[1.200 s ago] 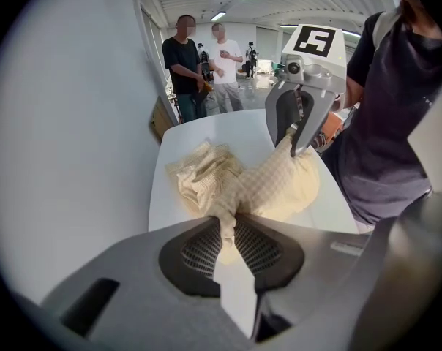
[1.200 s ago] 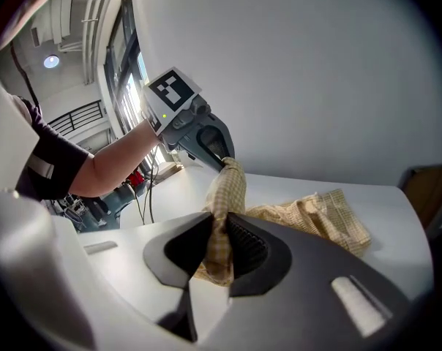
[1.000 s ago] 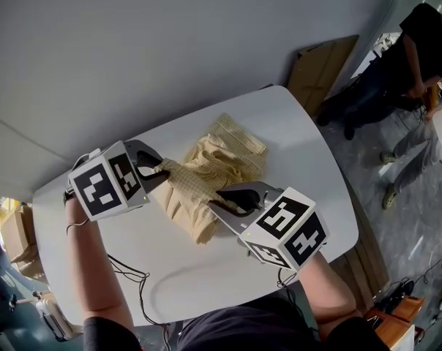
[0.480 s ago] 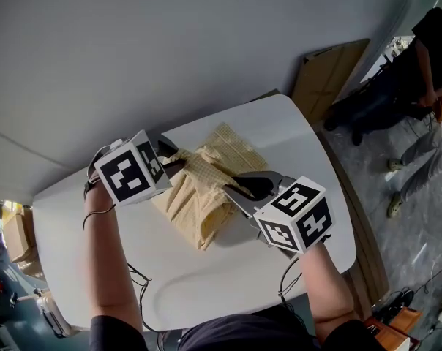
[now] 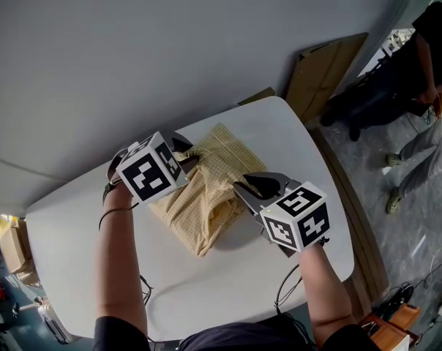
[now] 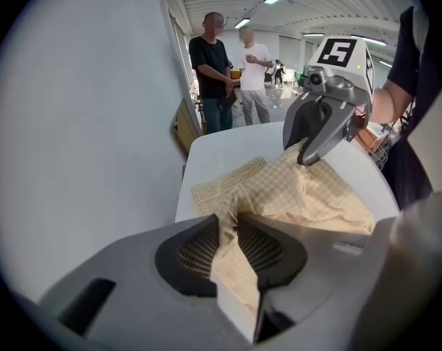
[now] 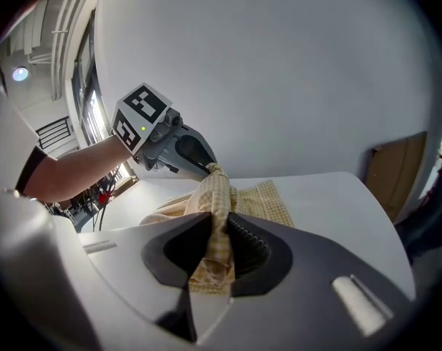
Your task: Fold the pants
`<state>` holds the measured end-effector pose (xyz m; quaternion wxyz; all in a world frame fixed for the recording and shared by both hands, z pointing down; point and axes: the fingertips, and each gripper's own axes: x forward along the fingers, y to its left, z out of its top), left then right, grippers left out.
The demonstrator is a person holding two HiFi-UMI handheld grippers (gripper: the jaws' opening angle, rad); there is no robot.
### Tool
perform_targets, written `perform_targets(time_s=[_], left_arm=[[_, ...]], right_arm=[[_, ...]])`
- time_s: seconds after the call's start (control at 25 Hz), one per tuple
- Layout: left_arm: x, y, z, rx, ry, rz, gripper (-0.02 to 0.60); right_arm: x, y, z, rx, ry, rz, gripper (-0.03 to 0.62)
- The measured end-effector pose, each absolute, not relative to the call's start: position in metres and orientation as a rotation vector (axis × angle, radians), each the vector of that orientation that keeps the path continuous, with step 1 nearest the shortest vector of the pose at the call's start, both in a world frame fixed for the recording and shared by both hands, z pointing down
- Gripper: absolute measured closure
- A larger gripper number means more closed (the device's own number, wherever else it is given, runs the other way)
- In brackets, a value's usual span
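L gripper (image 5: pixel 189 155) and R gripper (image 5: pixel 241 189) each pinch a fold of the tan checked pants (image 5: pixel 206 207) between narrow-set jaws, which have just been opening a little w/ cloth between the pads. Pants lie bunched mid white table (image 5: pixel 67 232), lifted at both pinches. Both forearms reach forward, grippers angled down. Marker cubes hide most of each hand in head view.

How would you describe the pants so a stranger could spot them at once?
Find the white rounded table beside the grey wall. On it, towards the wall, lies a crumpled heap of pale yellow checked cloth: the pants. They are the only cloth on the white top.
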<state>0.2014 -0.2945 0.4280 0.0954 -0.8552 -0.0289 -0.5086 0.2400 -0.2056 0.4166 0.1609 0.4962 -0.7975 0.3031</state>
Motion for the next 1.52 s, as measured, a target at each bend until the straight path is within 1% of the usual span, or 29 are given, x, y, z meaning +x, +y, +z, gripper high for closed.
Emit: perform_targets(time_s=[0.28,0.4,0.52,0.68,0.76,0.84,0.92,1.08,1.12,1.16,1.2,1.52], left_arm=[[0.226,-0.301,0.46,-2.596,-0.049,-1.456,0.491],[0.235,-0.307,0.467,-2.615,-0.002,-1.434,0.476],[0.238,-0.31,0.473,-2.618,0.058,-1.441,0.453],[0.241,-0.31,0.479,-2.603,0.147,-1.431,0.449],[0.24,-0.314,0.48,-2.61,0.197,-1.417,0.425],[0.237,-0.319,0.474,-2.628,0.231,-1.396,0.405],[0.233,-0.326,0.46,-2.651,0.269,-1.358,0.403],[0.215,-0.336,0.422,-2.7,0.387,-1.281,0.446],[0.211,-0.335,0.416,-2.727,0.41,-1.271,0.483],[0.208,-0.331,0.412,-2.758,0.426,-1.264,0.536],[0.206,-0.324,0.409,-2.791,0.432,-1.261,0.579],[0.195,-0.262,0.39,-2.92,0.485,-1.124,0.578]], right_arm=[[0.266,-0.21,0.441,1.536,-2.205,0.89,0.5],[0.277,-0.212,0.448,1.574,-2.161,0.889,0.491],[0.286,-0.211,0.454,1.6,-2.092,0.869,0.493],[0.292,-0.207,0.459,1.622,-2.047,0.885,0.5],[0.292,-0.206,0.464,1.616,-2.022,0.883,0.502],[0.291,-0.206,0.466,1.609,-2.009,0.87,0.502],[0.294,-0.205,0.459,1.635,-2.02,0.858,0.507],[0.3,-0.205,0.427,1.715,-2.063,0.811,0.537],[0.299,-0.204,0.421,1.726,-2.071,0.797,0.553],[0.298,-0.204,0.416,1.731,-2.077,0.783,0.579],[0.295,-0.202,0.413,1.729,-2.081,0.773,0.592],[0.269,-0.185,0.402,1.688,-2.128,0.735,0.594]])
